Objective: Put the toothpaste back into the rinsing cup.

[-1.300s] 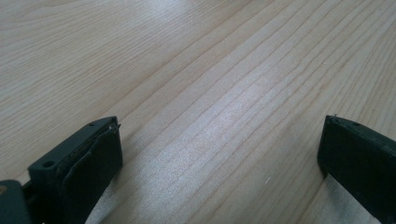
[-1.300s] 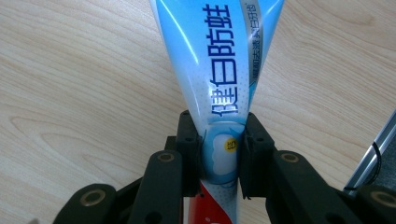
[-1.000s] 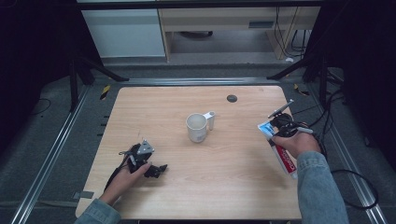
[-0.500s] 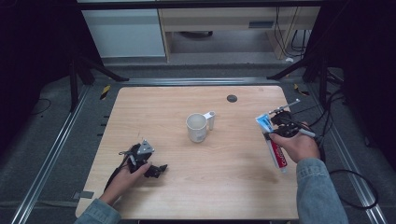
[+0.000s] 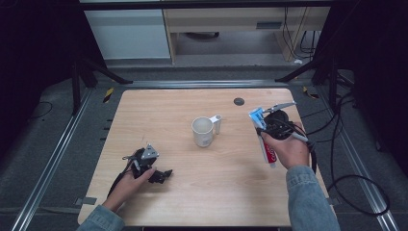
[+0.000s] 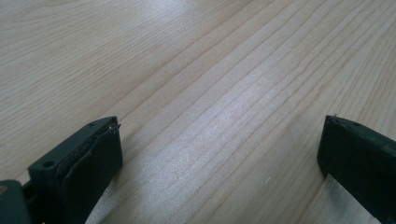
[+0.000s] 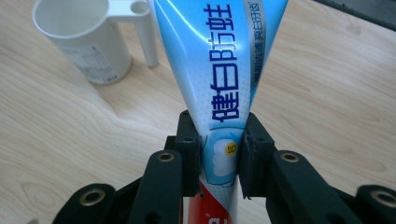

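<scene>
Since a second ago the right gripper (image 5: 263, 129) has moved up and inward with the toothpaste tube (image 5: 263, 137): earlier the tube lay lower near the right table edge, now its blue crimped end is raised and closer to the cup (image 5: 202, 131). Reads as pick done, carry toward the cup started; tube not yet over the rim

Right gripper: jaws closed on the tube, pinching it across the narrow blue section above the red part, seen clearly in the right gripper view (image 7: 219, 154). Grip sits off the middle, so the free end may swing

Tube position: right side of the table (image 5: 159, 110), held off the surface as far as I can judge, well apart from the cup and to its right. Long axis runs roughly away from the person, tilted; flat crimped end (image 7: 219, 56) points up and away toward the far edge, red cap end points back toward the hand

Left gripper (image 5: 161, 175): resting on the table front-left, jaws wide apart, nothing between them, bare wood in the gap (image 6: 219, 140). Unchanged from the earlier frames

Cup stands upright mid-table, handle toward the right gripper
</scene>
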Demonstrator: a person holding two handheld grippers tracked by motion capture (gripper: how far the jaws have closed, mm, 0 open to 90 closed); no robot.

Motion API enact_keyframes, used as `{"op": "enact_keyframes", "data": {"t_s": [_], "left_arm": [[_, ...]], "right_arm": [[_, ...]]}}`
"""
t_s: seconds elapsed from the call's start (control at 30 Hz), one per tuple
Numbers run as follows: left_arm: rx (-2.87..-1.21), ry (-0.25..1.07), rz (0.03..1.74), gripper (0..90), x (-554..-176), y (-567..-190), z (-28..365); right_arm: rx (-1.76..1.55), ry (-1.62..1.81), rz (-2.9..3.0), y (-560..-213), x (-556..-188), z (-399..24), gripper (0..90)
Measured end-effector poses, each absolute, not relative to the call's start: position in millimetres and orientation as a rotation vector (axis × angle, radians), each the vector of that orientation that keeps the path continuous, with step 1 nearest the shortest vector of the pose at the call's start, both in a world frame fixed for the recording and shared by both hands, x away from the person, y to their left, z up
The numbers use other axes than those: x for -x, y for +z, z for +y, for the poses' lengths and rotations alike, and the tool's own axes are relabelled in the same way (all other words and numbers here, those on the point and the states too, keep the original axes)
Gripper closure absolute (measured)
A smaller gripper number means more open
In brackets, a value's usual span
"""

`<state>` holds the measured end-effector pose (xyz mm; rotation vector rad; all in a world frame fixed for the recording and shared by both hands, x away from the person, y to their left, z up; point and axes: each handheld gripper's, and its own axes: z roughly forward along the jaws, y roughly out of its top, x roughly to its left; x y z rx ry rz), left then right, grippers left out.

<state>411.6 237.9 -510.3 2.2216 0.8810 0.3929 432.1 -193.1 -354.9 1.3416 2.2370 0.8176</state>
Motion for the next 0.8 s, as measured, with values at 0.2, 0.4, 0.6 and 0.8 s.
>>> {"op": "enact_keyframes", "data": {"t_s": [0.2, 0.4, 0.6, 0.8], "left_arm": [[-2.222, 0.393, 0.881, 0.0, -411.6, -510.3, 238.0], [-2.221, 0.395, 0.880, 0.0, -411.7, -510.4, 237.9], [-2.221, 0.395, 0.880, 0.0, -411.7, -510.4, 237.9], [-2.221, 0.394, 0.880, 0.0, -411.7, -510.4, 237.9]], "right_arm": [[-1.309, 0.882, 2.211, -354.0, -433.7, -175.0, 72.9], [-1.267, 0.954, 2.207, -347.3, -437.2, -151.1, 72.8], [-1.236, 0.992, 2.209, -342.3, -442.6, -129.2, 72.8], [-1.236, 1.021, 2.188, -338.0, -447.5, -118.0, 72.8]]}}
